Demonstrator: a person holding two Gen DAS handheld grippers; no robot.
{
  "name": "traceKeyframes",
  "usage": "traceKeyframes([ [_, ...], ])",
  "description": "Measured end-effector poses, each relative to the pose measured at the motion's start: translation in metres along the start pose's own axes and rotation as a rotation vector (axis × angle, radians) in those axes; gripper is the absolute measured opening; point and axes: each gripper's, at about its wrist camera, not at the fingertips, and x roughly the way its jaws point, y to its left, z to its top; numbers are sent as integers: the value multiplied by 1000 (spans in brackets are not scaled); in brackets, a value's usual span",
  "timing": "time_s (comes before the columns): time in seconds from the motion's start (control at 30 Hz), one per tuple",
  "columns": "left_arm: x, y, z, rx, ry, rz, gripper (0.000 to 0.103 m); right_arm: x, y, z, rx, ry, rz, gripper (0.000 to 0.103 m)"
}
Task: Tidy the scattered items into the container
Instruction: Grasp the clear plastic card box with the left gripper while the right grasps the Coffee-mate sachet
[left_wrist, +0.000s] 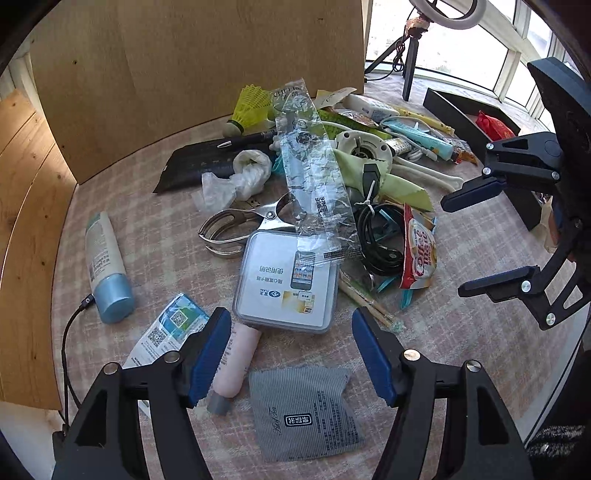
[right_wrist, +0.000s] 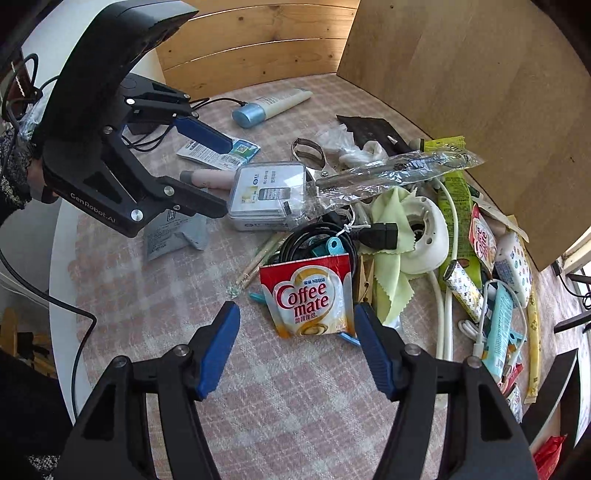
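Note:
Scattered items cover a checked tablecloth (left_wrist: 461, 332). My left gripper (left_wrist: 291, 347) is open and empty, its jaws above a grey tea sachet (left_wrist: 306, 410) and a pink tube (left_wrist: 236, 362), just short of a clear-lidded box (left_wrist: 288, 284). My right gripper (right_wrist: 297, 341) is open and empty, its jaws on either side of a red Coffee mate sachet (right_wrist: 312, 297), which also shows in the left wrist view (left_wrist: 419, 254). A black container (left_wrist: 476, 122) with a red packet (left_wrist: 493, 125) inside stands at the far right. The right gripper shows in the left wrist view (left_wrist: 458, 243), and the left gripper in the right wrist view (right_wrist: 225, 177).
The pile holds a clear wrapper (left_wrist: 314, 173), metal tongs (left_wrist: 236, 229), coiled black cable (left_wrist: 376, 236), yellow shuttlecock (left_wrist: 251, 107), white fan part (right_wrist: 424, 236), green cloth (right_wrist: 391, 273) and a blue-capped tube (left_wrist: 105, 266). Wooden boards (left_wrist: 207, 70) wall the back and left.

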Motion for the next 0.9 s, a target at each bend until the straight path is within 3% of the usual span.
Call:
traceKeyframes([
  [0.17, 19, 1, 10, 80, 39, -3, 74, 13, 2, 4, -83, 17, -17, 67],
  [0.57, 45, -4, 15, 95, 76, -39, 74, 35, 6, 7, -150, 42, -39, 68],
  [0.67, 49, -5, 14, 80, 80, -25, 69, 40, 7, 5, -160, 40, -55, 68],
  [0.73, 49, -5, 11, 67, 74, -28, 69, 38, 5, 5, -146, 29, -62, 60],
  [0.9, 44, -8, 5, 53, 60, -8, 68, 25, -15, 1, -11, -7, 19, 54],
])
